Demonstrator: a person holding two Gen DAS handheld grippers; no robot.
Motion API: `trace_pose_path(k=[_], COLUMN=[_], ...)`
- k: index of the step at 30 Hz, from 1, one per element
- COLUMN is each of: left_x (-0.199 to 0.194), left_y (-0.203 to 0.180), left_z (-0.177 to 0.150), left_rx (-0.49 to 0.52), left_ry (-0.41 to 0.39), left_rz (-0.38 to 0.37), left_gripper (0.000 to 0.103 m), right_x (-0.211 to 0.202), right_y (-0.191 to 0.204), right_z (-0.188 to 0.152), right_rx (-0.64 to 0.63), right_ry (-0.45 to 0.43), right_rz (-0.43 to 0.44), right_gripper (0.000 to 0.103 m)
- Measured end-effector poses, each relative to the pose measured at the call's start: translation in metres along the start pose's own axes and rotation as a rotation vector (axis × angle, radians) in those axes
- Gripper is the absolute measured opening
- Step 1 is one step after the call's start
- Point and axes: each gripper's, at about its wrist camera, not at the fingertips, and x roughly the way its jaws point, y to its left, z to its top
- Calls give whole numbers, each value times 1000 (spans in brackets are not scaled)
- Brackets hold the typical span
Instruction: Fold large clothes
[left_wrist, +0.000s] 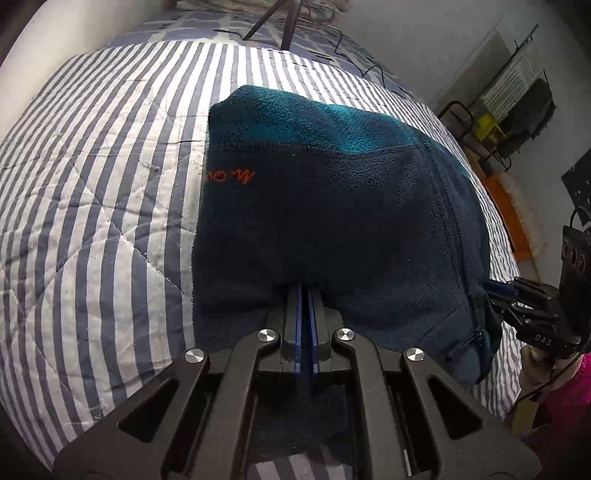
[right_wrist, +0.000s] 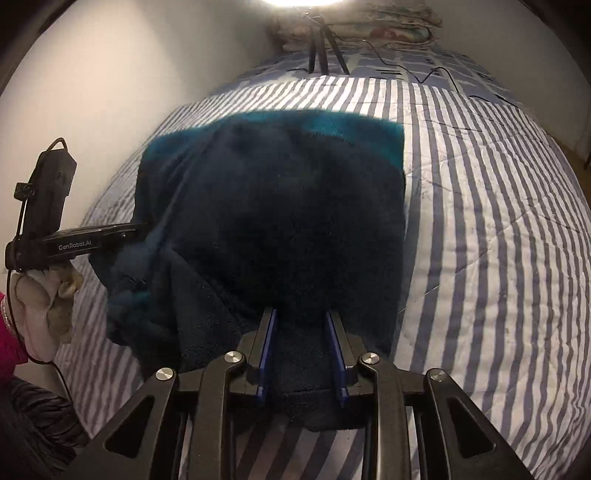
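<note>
A dark navy fleece jacket (left_wrist: 351, 206) with a teal panel and an orange logo lies folded on a blue-and-white striped bedspread (left_wrist: 92, 184). My left gripper (left_wrist: 306, 288) is shut on the near edge of the fleece, with fabric draped over its fingertips. In the right wrist view the fleece (right_wrist: 277, 206) fills the middle, and my right gripper (right_wrist: 301, 314) is shut on a thick fold of its near edge. The right gripper (left_wrist: 498, 291) also shows at the fleece's right corner. The left gripper (right_wrist: 142, 229), in a gloved hand (right_wrist: 44, 306), meets the left side.
A tripod (right_wrist: 325, 48) stands at the far end of the bed with black cables (left_wrist: 343, 44) trailing beside it, and pillows (right_wrist: 369, 29) behind. A white wall (right_wrist: 92, 92) runs along one side. A wire rack (left_wrist: 517, 103) and an orange item (left_wrist: 509, 218) sit off the other side.
</note>
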Motion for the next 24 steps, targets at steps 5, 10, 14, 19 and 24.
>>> trace_pose_path(k=[5, 10, 14, 19, 24], left_x=[-36, -71, -60, -39, -16], left_y=[0, 32, 70, 98, 94], left_z=[4, 14, 17, 11, 7], left_rx=[-34, -175, -373, -476, -489], left_ry=[-36, -117, -67, -17, 29], left_rz=[-11, -117, -268, -335, -355], left_gripper=[8, 85, 88, 88, 88], right_x=[-26, -76, -78, -46, -14], right_y=[-2, -29, -68, -96, -100], right_z=[6, -1, -1, -6, -9], right_rx=[6, 33, 180, 284, 331], right_ry=[-23, -197, -230, -155, -98], right_rz=[35, 68, 109, 205, 277], right_gripper=[27, 75, 81, 81, 81])
